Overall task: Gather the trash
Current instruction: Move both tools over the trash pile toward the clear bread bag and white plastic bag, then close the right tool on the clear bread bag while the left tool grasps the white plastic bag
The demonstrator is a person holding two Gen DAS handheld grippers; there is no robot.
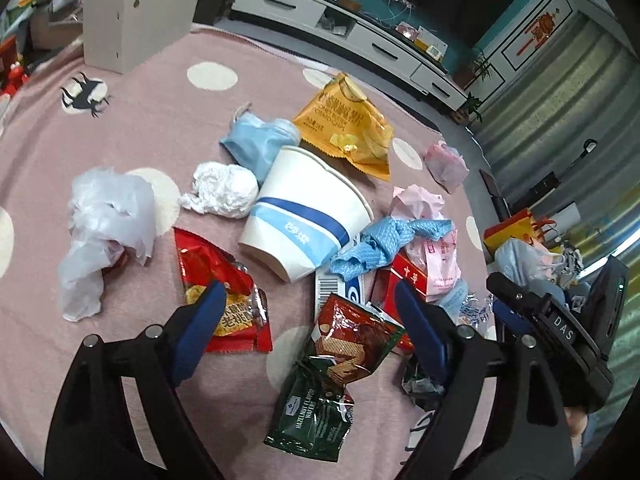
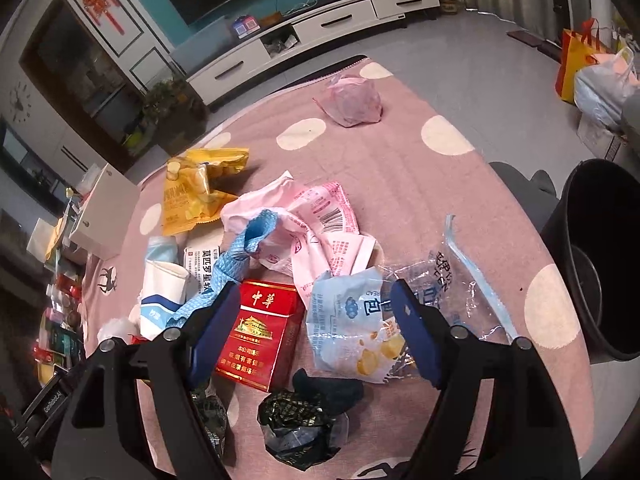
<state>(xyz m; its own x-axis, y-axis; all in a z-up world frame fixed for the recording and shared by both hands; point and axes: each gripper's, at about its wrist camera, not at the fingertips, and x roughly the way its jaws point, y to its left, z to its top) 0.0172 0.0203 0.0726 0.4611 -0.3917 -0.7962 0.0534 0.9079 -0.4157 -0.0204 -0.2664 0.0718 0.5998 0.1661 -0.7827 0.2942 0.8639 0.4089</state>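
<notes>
Trash lies scattered on a pink dotted cloth (image 1: 160,128). My left gripper (image 1: 310,330) is open and empty above a hazelnut wafer wrapper (image 1: 320,392), with a red snack bag (image 1: 220,292) by its left finger. A white paper cup (image 1: 304,208) lies tipped beyond, beside a blue cloth (image 1: 384,244) and a yellow chip bag (image 1: 348,124). My right gripper (image 2: 316,328) is open and empty, straddling a red cigarette box (image 2: 260,332) and a light blue bread wrapper (image 2: 352,328). A black bin (image 2: 600,256) stands at the right.
A crumpled white tissue (image 1: 224,188), a white plastic bag (image 1: 104,232), a blue mask (image 1: 260,140) and a pink wrapper (image 2: 320,224) also lie on the cloth. A white box (image 1: 132,20) stands at the far left. A pink bag (image 2: 352,100) sits apart.
</notes>
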